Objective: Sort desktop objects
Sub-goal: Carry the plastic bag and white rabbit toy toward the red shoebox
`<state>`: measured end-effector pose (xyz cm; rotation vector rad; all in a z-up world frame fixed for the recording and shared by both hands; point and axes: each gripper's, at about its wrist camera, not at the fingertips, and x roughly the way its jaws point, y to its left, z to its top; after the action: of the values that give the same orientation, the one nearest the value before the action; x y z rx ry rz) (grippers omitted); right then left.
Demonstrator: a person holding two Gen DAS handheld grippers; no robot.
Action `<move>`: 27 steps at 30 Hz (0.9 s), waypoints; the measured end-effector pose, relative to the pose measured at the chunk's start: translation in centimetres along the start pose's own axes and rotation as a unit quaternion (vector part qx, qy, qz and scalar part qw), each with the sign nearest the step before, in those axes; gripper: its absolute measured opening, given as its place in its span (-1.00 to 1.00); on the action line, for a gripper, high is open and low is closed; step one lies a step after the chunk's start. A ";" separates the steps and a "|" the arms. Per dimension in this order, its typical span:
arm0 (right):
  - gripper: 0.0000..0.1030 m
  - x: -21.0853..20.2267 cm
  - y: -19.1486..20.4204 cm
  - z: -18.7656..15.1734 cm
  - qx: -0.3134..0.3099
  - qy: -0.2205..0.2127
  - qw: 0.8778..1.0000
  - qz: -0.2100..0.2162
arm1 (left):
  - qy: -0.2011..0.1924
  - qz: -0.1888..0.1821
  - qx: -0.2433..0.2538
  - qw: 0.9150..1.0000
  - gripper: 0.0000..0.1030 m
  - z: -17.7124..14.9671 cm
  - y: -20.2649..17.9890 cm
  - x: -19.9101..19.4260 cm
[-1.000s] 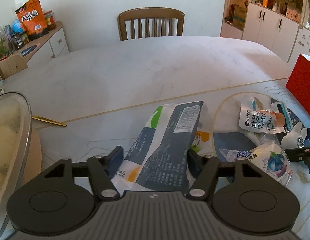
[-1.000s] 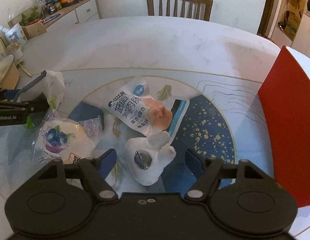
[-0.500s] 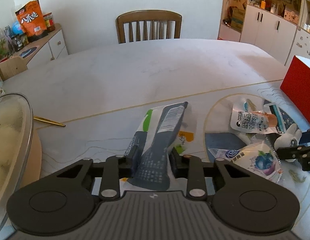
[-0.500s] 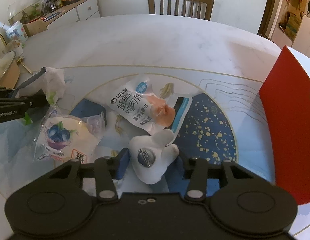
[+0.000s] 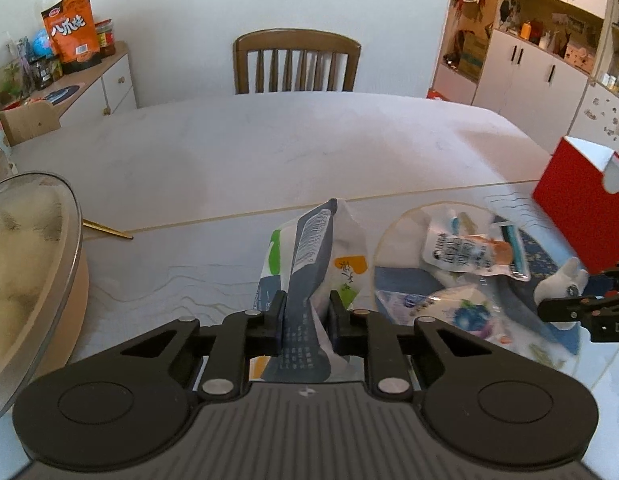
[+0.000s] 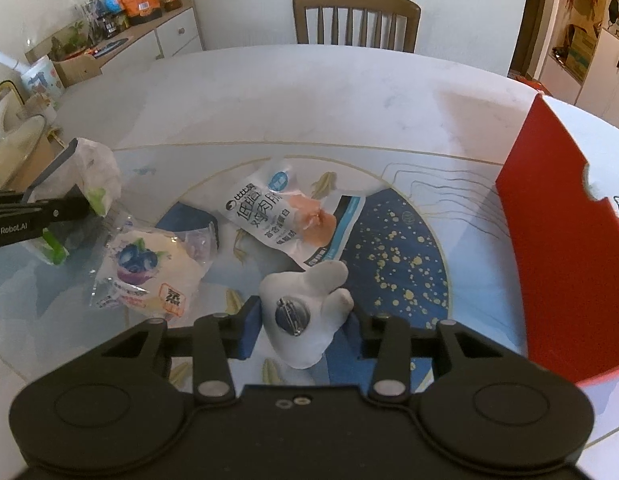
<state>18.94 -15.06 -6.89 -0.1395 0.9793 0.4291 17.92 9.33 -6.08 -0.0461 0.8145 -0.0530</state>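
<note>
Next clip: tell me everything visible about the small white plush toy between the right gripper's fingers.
The small white plush toy looks soft and fuzzy, with two rounded ear-like lobes pointing away from the camera and a round dark metal pin-back disc on its upturned side. It sits between the blue pads of the right gripper, whose jaws are closing on it and already press its sides. Beneath it is the blue, gold-speckled round mat; whether it still rests there is unclear. One lobe lies near the white chicken-breast packet.

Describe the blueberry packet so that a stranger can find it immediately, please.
Start from the round blue and gold pattern on the table, left of the red box. On its left edge lies the blueberry packet, between the left gripper and the white plush toy. Only it is clear plastic with a blueberry picture.
</note>
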 end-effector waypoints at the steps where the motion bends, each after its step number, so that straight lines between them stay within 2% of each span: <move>1: -0.20 -0.3 0.0 0.0 0.000 -0.001 1.000 0.002 | -0.001 -0.001 0.001 1.000 -0.64 0.0 -0.2 -0.3; 13: -0.20 -3.8 -0.5 -0.7 0.006 -0.016 1.000 0.023 | -0.005 -0.035 -0.010 0.999 -0.64 -0.2 -3.5 -4.5; 16: -0.20 -4.8 -0.9 -0.8 0.009 -0.020 0.999 0.027 | 0.001 -0.054 -0.017 0.998 -0.64 -0.2 -4.5 -5.2; 27: -0.20 -9.0 -4.0 -1.1 0.013 -0.031 0.999 0.027 | -0.004 -0.097 0.000 0.995 -0.64 1.1 -10.9 -7.3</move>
<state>15.40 -21.67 -0.35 -0.0766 0.9288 0.4672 13.38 -1.07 0.60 -0.1263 0.8003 -0.2362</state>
